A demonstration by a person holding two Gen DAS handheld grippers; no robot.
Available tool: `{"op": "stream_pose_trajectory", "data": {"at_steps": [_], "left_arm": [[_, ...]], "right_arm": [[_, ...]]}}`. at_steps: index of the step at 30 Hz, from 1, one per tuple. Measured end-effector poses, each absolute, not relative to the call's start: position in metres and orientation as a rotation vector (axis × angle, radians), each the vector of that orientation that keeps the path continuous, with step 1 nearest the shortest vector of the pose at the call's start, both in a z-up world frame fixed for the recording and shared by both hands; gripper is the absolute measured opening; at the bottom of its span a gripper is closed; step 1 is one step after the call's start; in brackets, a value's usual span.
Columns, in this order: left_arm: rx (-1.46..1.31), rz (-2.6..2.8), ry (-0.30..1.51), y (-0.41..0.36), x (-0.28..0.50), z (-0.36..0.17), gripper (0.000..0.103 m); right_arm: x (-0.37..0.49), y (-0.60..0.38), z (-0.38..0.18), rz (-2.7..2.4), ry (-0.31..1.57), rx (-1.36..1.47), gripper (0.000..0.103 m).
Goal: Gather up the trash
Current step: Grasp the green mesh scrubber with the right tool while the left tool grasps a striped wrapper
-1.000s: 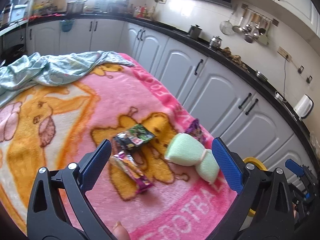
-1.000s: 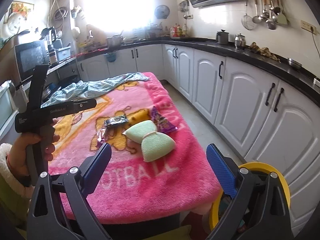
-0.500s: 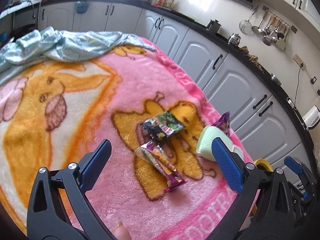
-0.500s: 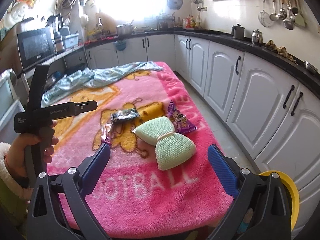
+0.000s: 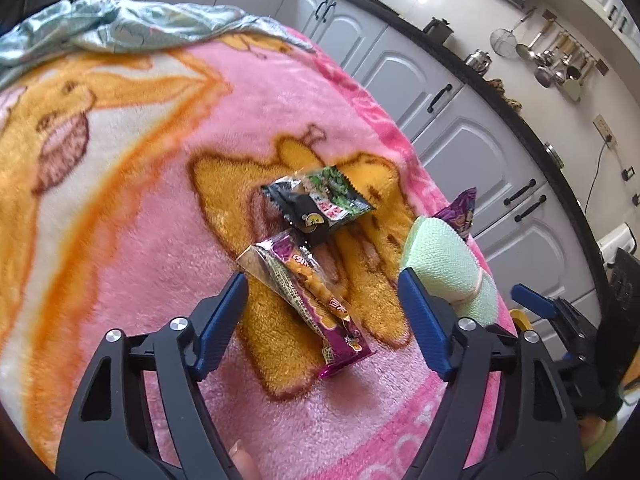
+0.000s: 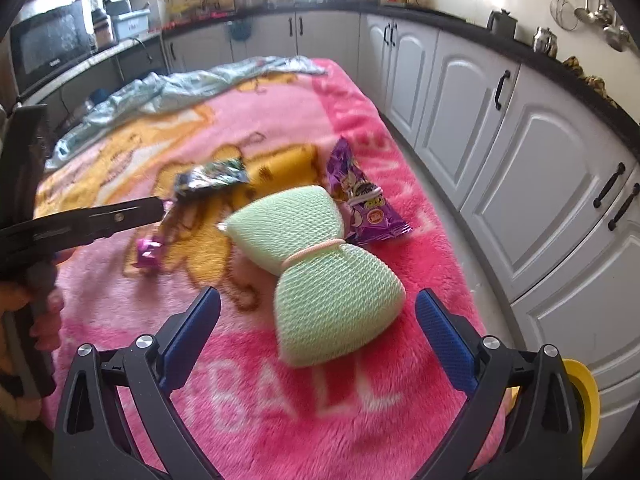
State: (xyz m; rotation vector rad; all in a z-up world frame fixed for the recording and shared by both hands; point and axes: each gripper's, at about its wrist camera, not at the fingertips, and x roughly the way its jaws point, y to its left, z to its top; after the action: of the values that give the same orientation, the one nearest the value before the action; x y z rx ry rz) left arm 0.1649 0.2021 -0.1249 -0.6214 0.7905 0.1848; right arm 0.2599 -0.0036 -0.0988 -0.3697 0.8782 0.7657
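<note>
Two grippers over wrappers on a pink blanket point(image 5: 132, 248).

The left gripper point(image 5: 322, 304) hangs wide apart, straddling a magenta snack wrapper point(image 5: 308, 296) that lies just left of the green sponge point(image 6: 316, 264). The right gripper point(image 6: 318, 330) is also spread wide, empty, at the sponge's near end. A black wrapper point(image 5: 318, 204) lies beyond the magenta one; a purple wrapper point(image 6: 360, 200) touches the sponge's far side.

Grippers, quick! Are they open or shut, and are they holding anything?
Left gripper: open, holding nothing, poised over the long purple wrapper.
Right gripper: open, holding nothing, the green mesh sponge ahead of it.
</note>
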Motion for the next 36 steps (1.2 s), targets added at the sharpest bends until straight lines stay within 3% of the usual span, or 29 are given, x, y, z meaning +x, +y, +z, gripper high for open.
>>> {"op": "stream_pose_trajectory", "data": {"at_steps": [9, 14, 20, 36], "left_arm": [[-0.516, 0.248, 0.826, 0.202, 0.167, -0.135, 0.039], [-0.542, 0.252, 0.824, 0.213, 0.163, -0.138, 0.017], [-0.565, 0.218, 0.827, 0.219, 0.158, -0.139, 0.013], [-0.495, 0.118, 0.848, 0.192, 0.139, -0.13, 0.012]], "right_arm": [[0.273, 0.016, -0.127, 0.773, 0.934, -0.444, 0.095], [0.268, 0.005, -0.124, 0.757, 0.921, -0.41, 0.07], [0.26, -0.013, -0.118, 0.787, 0.937, -0.321, 0.065], [0.202, -0.03, -0.114, 0.869, 0.95, -0.314, 0.065]]}}
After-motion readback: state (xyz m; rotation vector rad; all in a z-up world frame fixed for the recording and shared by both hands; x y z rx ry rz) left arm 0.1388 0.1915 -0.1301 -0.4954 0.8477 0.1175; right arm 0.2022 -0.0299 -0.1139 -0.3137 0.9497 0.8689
